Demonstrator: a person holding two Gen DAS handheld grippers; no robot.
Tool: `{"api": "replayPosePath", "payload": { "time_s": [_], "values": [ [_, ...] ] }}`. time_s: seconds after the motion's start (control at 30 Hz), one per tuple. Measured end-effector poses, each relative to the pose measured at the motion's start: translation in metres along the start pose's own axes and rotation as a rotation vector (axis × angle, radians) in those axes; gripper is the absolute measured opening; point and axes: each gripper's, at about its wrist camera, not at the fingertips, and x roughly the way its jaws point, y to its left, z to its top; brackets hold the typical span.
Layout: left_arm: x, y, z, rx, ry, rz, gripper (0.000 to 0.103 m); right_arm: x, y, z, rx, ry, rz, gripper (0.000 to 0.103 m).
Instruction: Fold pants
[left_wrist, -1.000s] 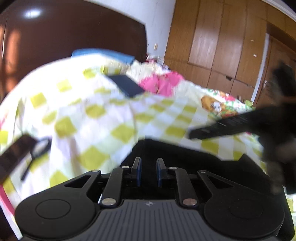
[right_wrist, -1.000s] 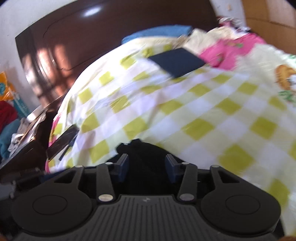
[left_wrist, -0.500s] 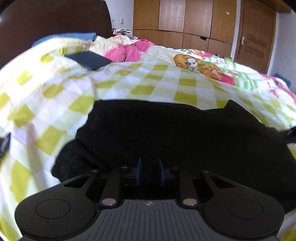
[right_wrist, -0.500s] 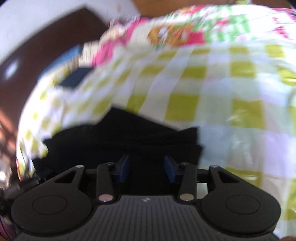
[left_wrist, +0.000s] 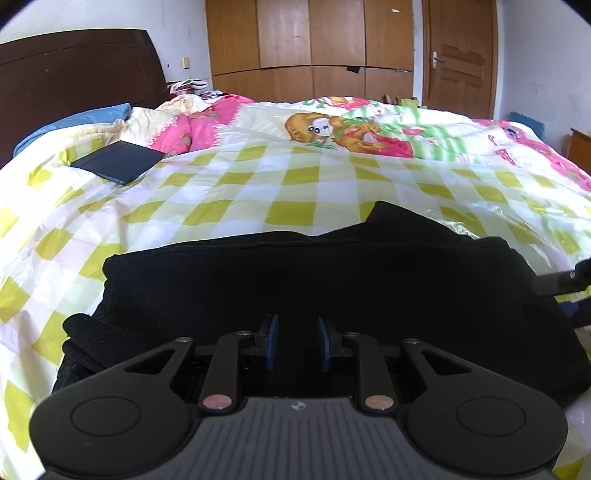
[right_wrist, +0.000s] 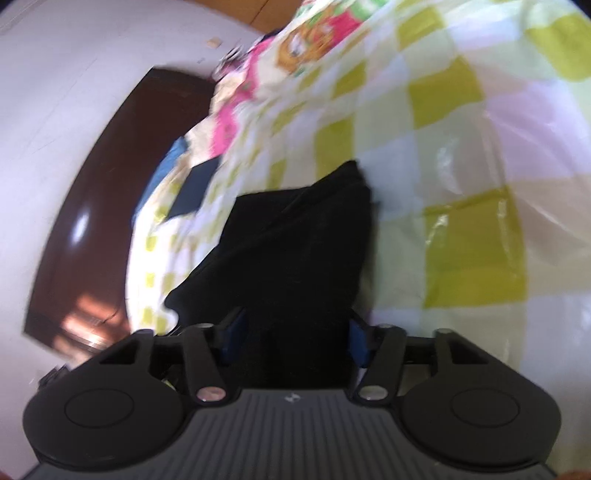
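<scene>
The left gripper (left_wrist: 294, 343) hovers over the black pants (left_wrist: 295, 291), its blue pads parted by a narrow gap with nothing between them. The right gripper (right_wrist: 293, 343) stands wide apart over the same pants (right_wrist: 295, 251), which lie folded on the checked bedspread (left_wrist: 229, 192), a dark tablet (left_wrist: 118, 162) well apart at ten o'clock.

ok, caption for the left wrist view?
Left gripper open over black pants lying folded on a checked quilt.

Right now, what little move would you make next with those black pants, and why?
Probably lift both grippers clear. The pants already lie folded in a flat block on the bed, and the left gripper and right gripper look open, their blue pads apart over the cloth.
</scene>
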Motion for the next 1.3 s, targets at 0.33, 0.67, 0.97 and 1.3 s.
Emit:
{"api": "replayPosePath", "payload": {
  "time_s": [0.33,0.67,0.97,1.3],
  "values": [
    [0.015,-0.013,0.0,0.073,0.043,-0.042,0.04,0.026,0.002,0.003,0.063,-0.003,0.112,0.05],
    [0.015,-0.047,-0.008,0.153,0.105,-0.028,0.041,0.013,-0.011,0.009,0.13,-0.027,0.064,0.015],
    [-0.007,-0.146,-0.01,0.25,0.108,-0.279,0.041,-0.102,-0.04,0.006,0.144,-0.168,-0.085,0.014],
    [-0.014,-0.188,0.003,0.263,-0.036,-0.312,0.041,-0.166,-0.055,-0.008,0.171,-0.239,-0.211,0.015]
  ]
}}
